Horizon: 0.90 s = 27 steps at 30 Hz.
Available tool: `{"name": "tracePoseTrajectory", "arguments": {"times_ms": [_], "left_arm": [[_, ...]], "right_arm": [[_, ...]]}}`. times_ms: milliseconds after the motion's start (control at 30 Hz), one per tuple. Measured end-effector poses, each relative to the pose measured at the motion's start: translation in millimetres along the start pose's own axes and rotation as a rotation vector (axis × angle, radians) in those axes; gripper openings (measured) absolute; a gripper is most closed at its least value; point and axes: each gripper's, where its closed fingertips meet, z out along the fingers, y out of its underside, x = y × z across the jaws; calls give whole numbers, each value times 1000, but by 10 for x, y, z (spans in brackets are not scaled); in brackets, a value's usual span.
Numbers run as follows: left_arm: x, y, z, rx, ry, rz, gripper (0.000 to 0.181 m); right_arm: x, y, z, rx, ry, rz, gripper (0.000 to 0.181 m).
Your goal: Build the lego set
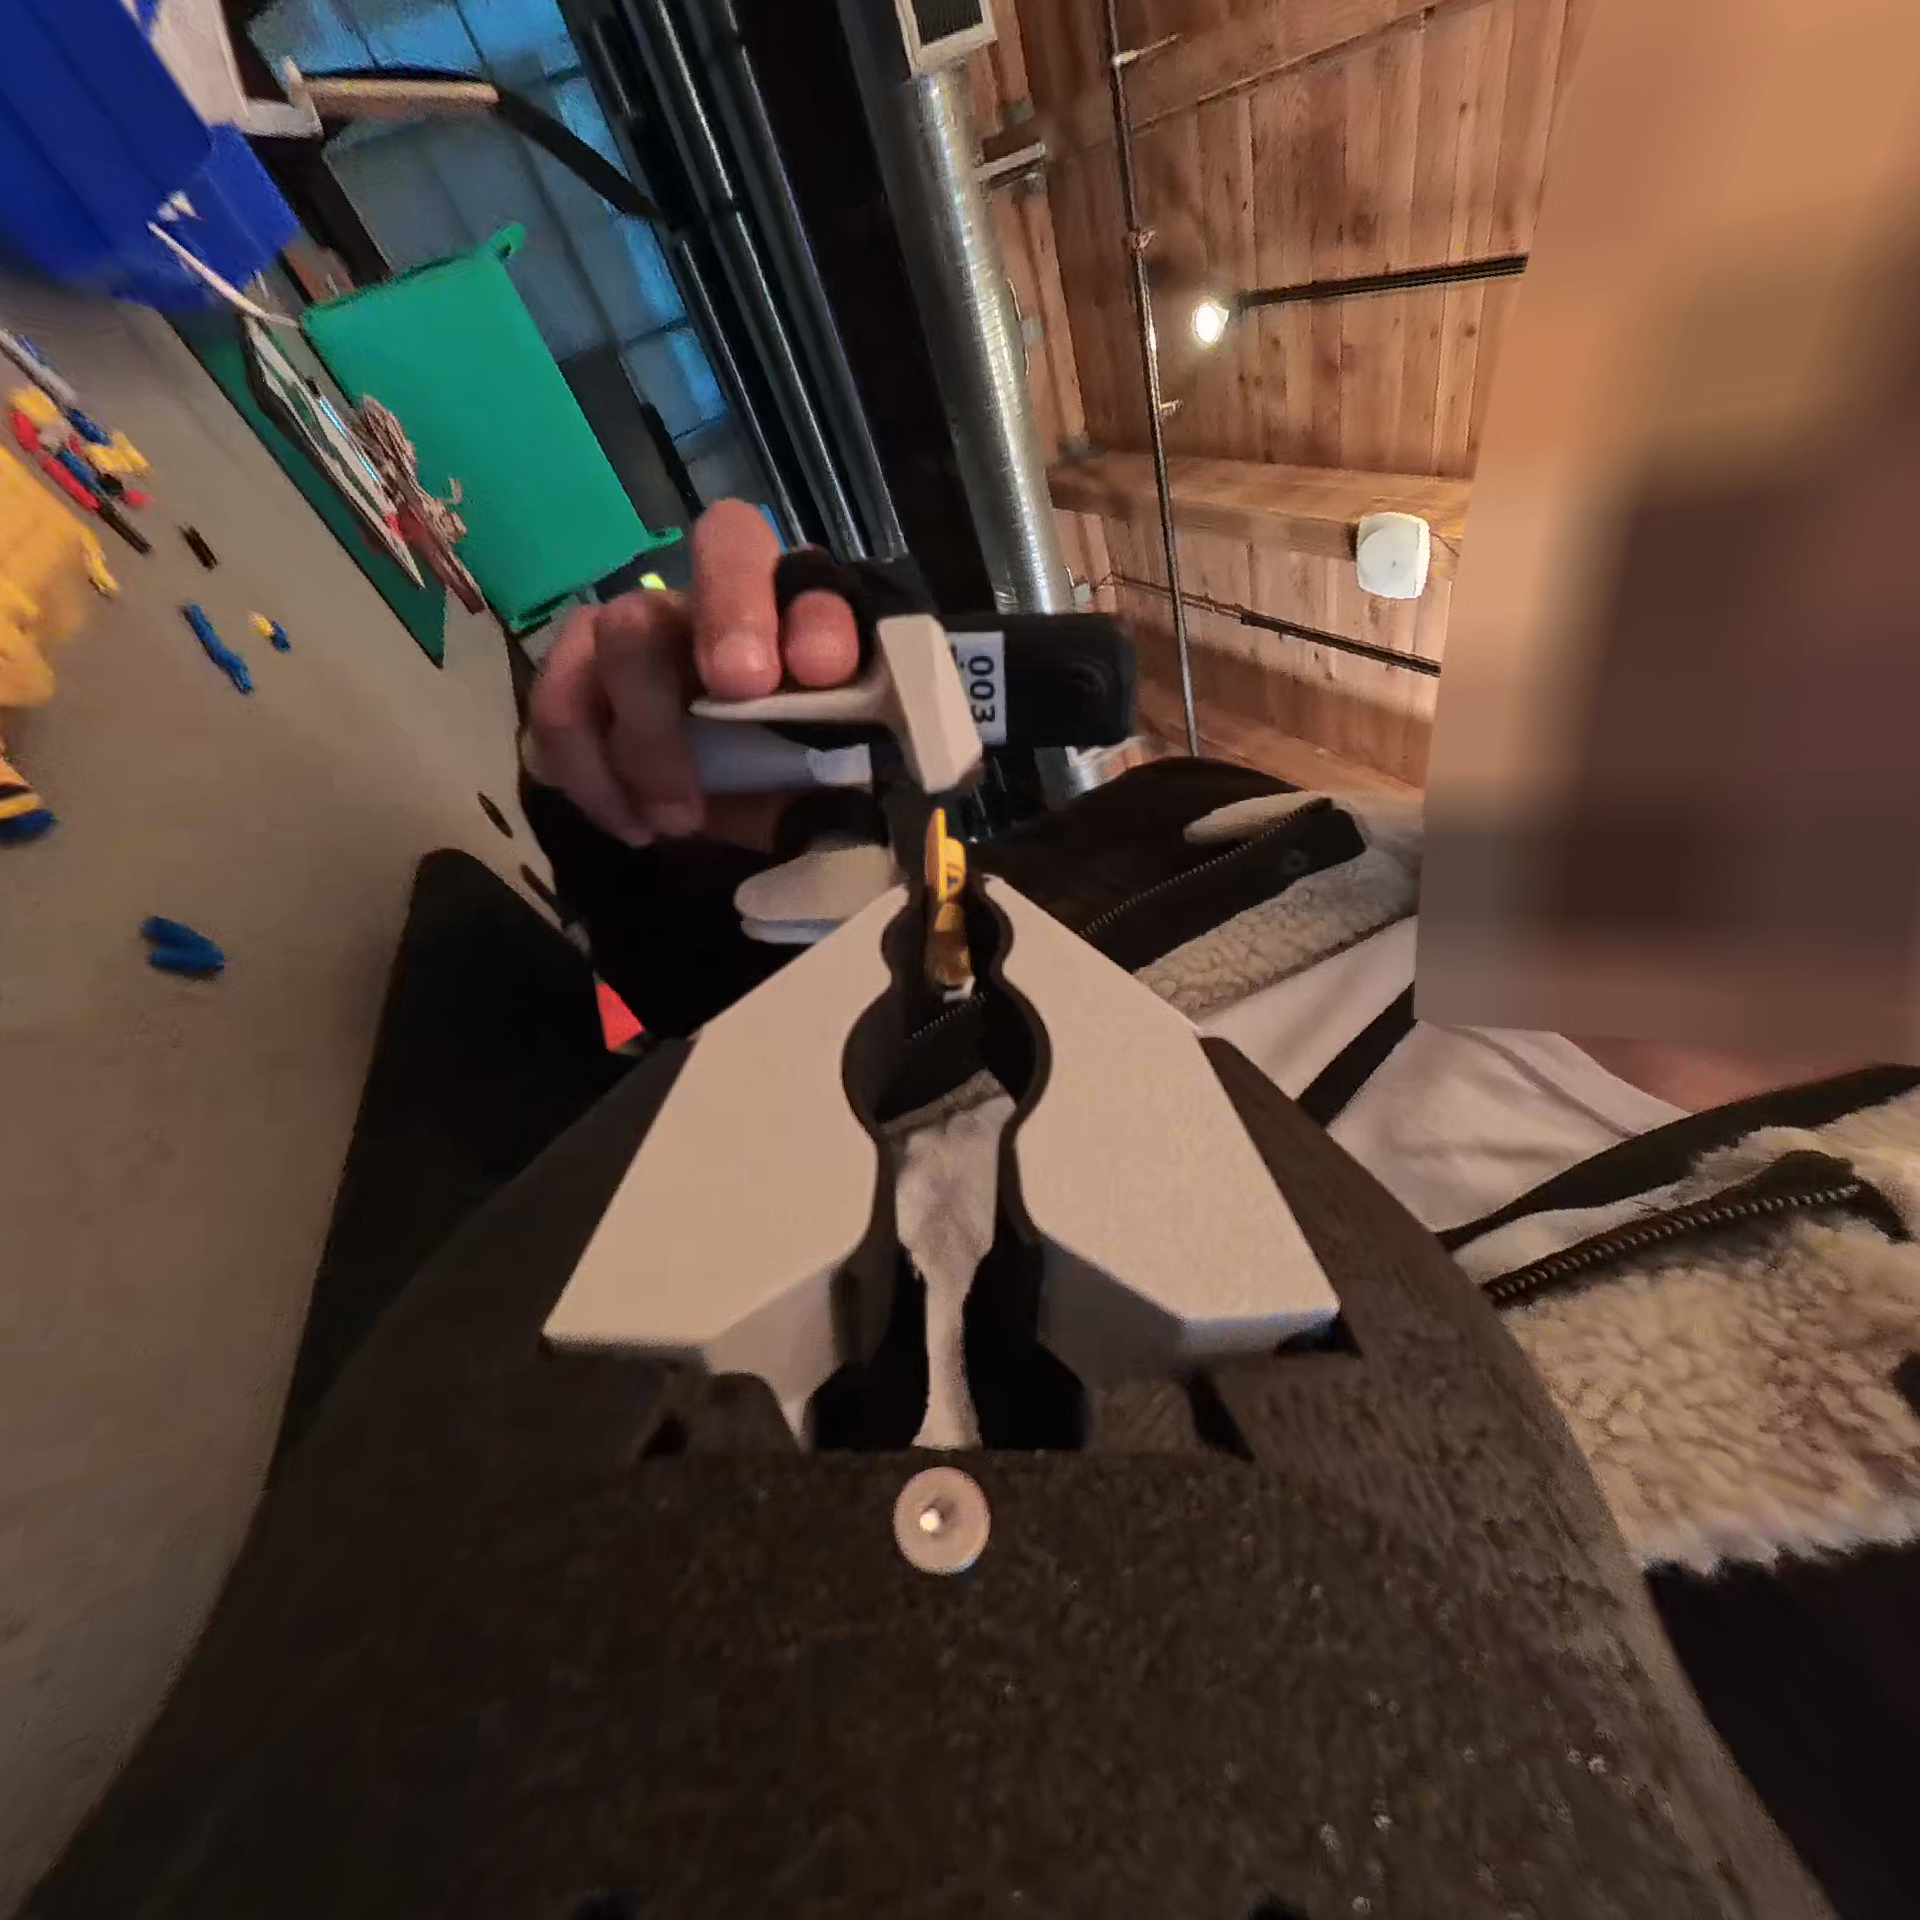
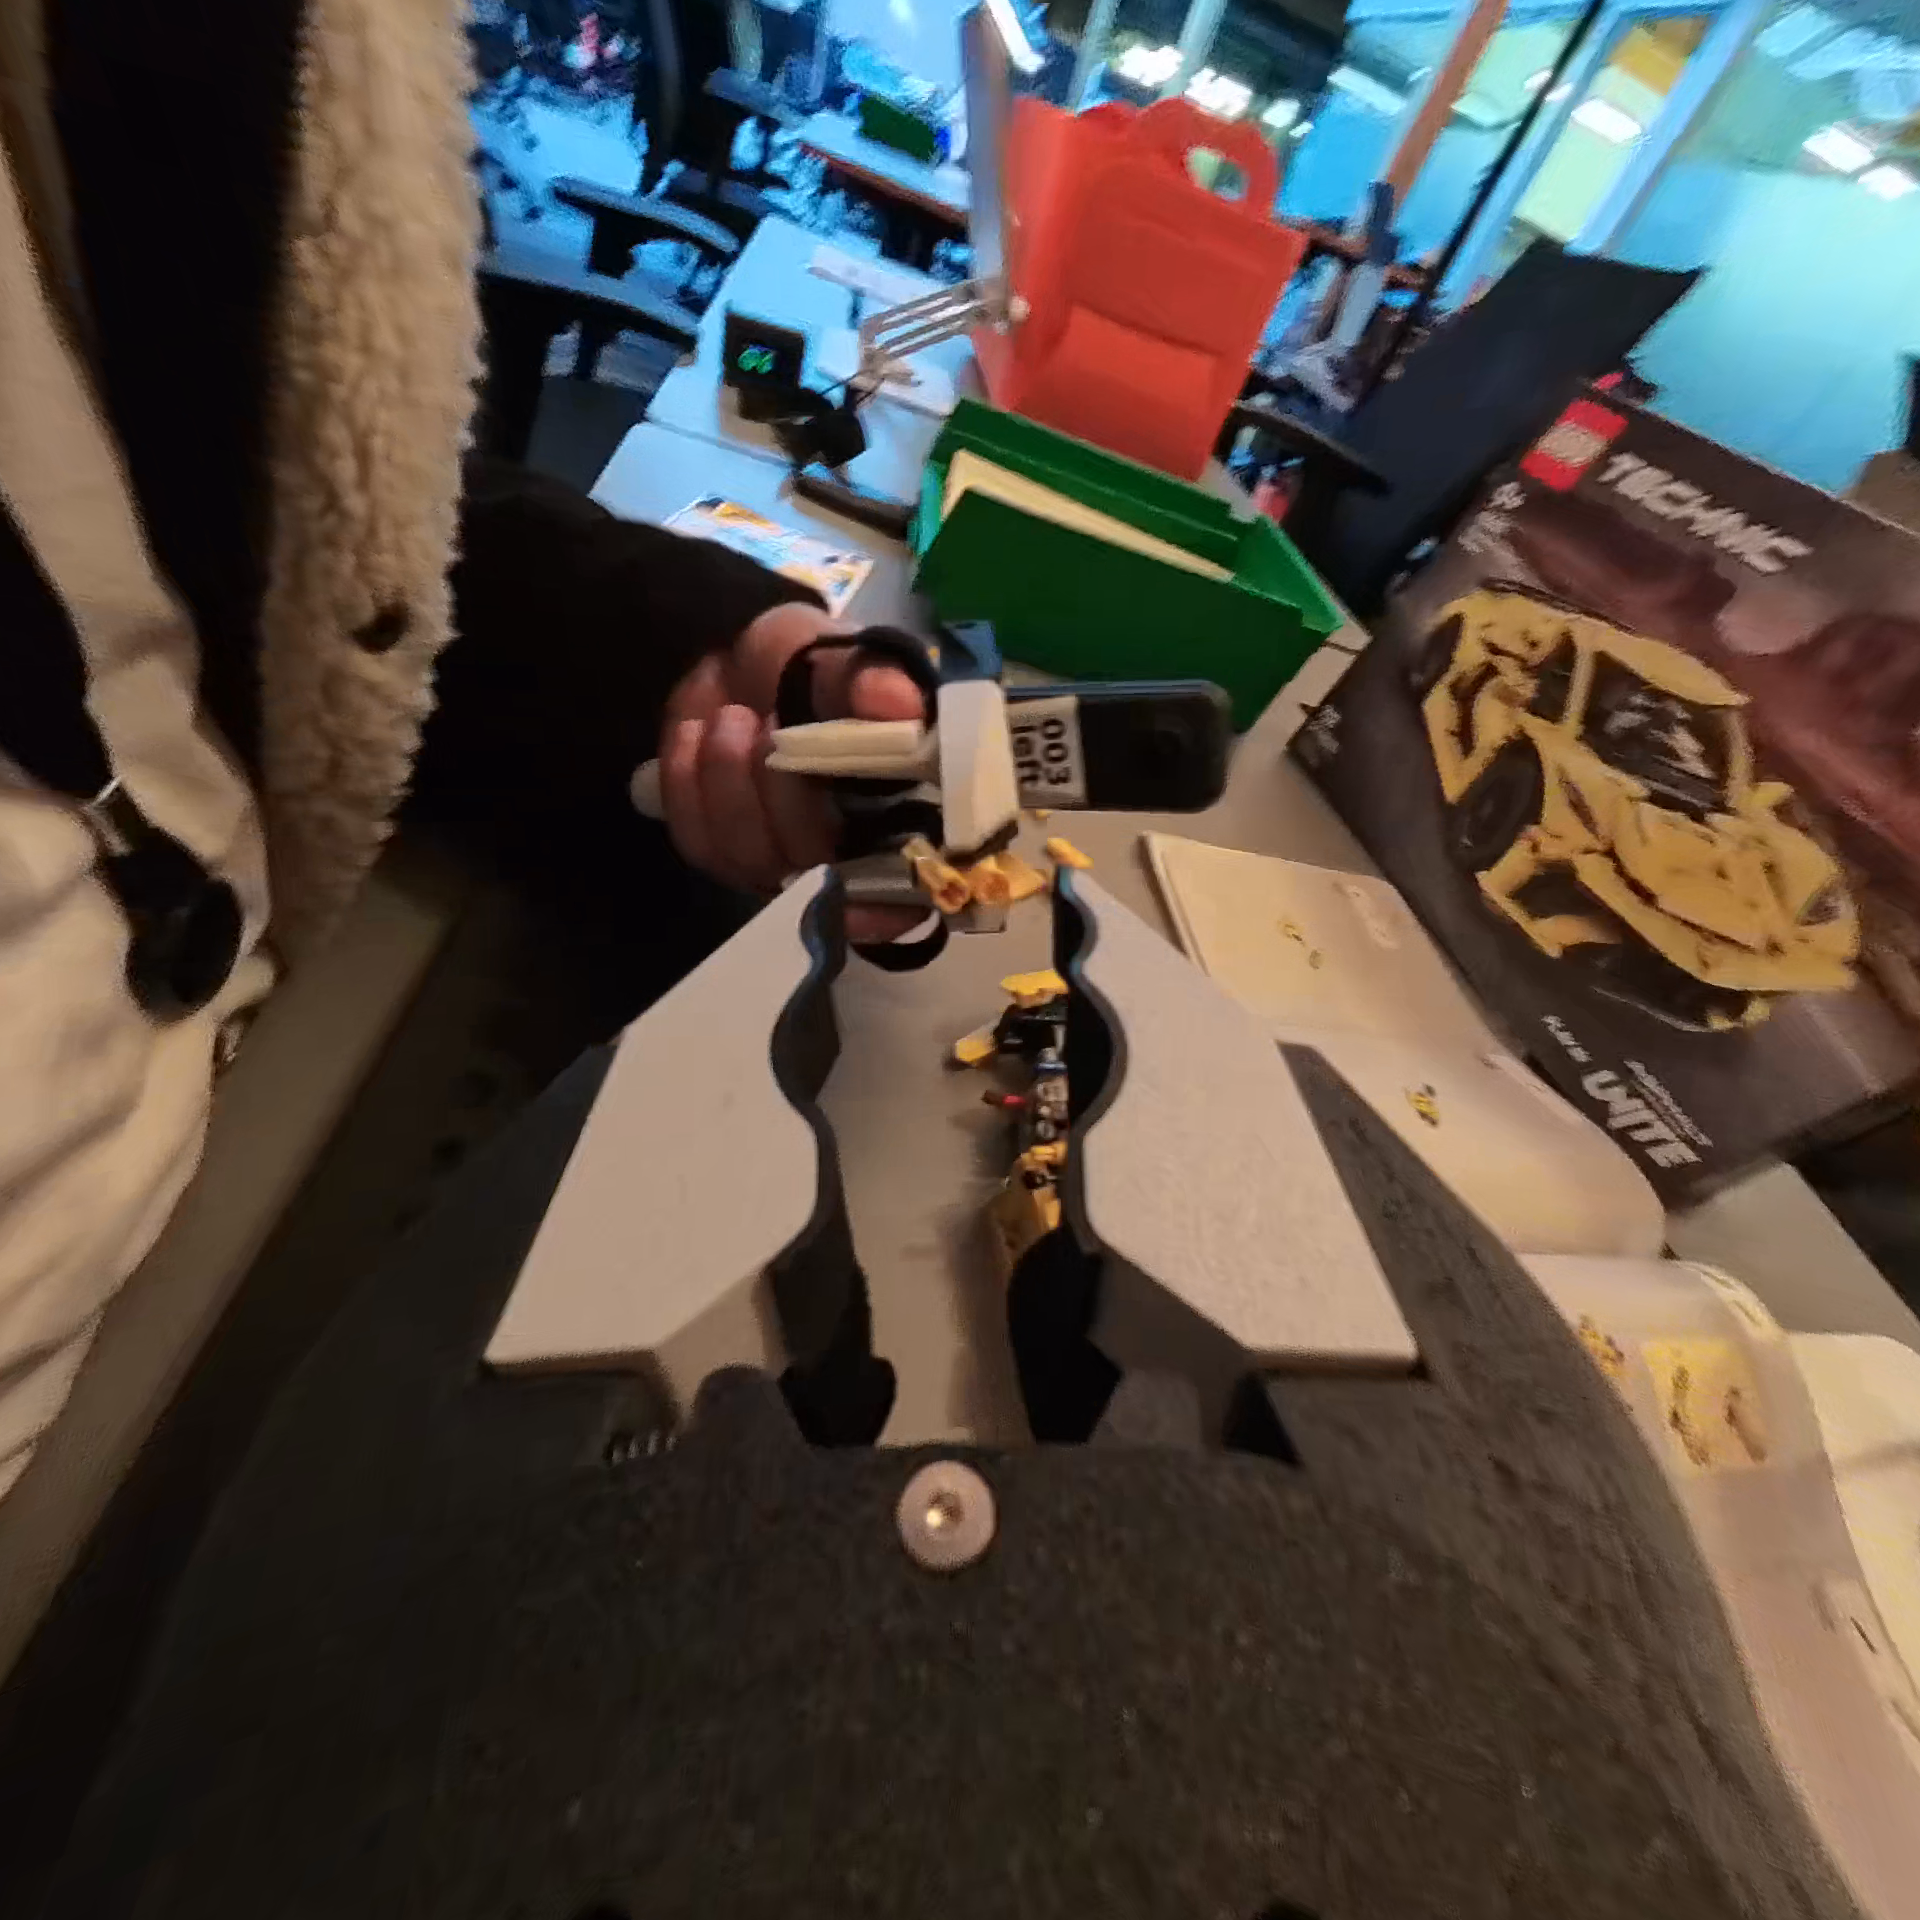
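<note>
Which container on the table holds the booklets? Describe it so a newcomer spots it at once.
In the right wrist view, start at the large dark cardboard set box picturing a yellow car. Left of it sits an open green plastic bin with pale booklets upright inside. The tall red handled container behind shows no booklets.

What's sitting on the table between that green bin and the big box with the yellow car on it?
In the right wrist view, only bare grey tabletop shows between the green bin and the car box; the open instruction booklet lies nearer the camera.

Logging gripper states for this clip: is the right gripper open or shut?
Open. In its own view, the right gripper shows a wide gap between its grey fingers, with table and loose yellow pieces visible through it.
</note>
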Motion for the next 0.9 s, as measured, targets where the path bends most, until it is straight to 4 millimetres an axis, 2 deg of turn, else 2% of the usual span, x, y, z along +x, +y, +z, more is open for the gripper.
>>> {"name": "tracePoseTrajectory", "arguments": {"times_ms": [100, 133, 167, 333, 400, 567, 667, 800, 900], "left_arm": [[-55, 58, 31, -25, -9, -14, 7], [-63, 69, 32, -26, -8, -21, 6], [-78, 69, 30, -23, -14, -22, 7], [-150, 6, -11, 22, -47, -6, 6], [-124, 40, -4, -2, -29, -5, 6], [-101, 136, 14, -72, -33, 14, 6], [-155, 138, 21, -67, -46, -7, 6], [-220, 104, -4, -28, -64, -19, 6], [-224, 12, -10, 51, -38, -44, 7]], "right_arm": [[-63, 28, 51, -27, -71, 14, 35], [-60, 31, 61, -29, -70, 9, 31], [-50, 32, 60, -29, -60, -6, 18], [9, 116, 82, -38, 14, -30, 17], [33, 86, 68, -11, 56, -38, 28], [-73, 188, 55, -53, -27, 25, 34], [-83, 128, 40, -25, -30, 40, 25], [-58, 203, 56, -65, -8, 36, 24], [35, 207, 69, -57, 63, 41, 24]]}}
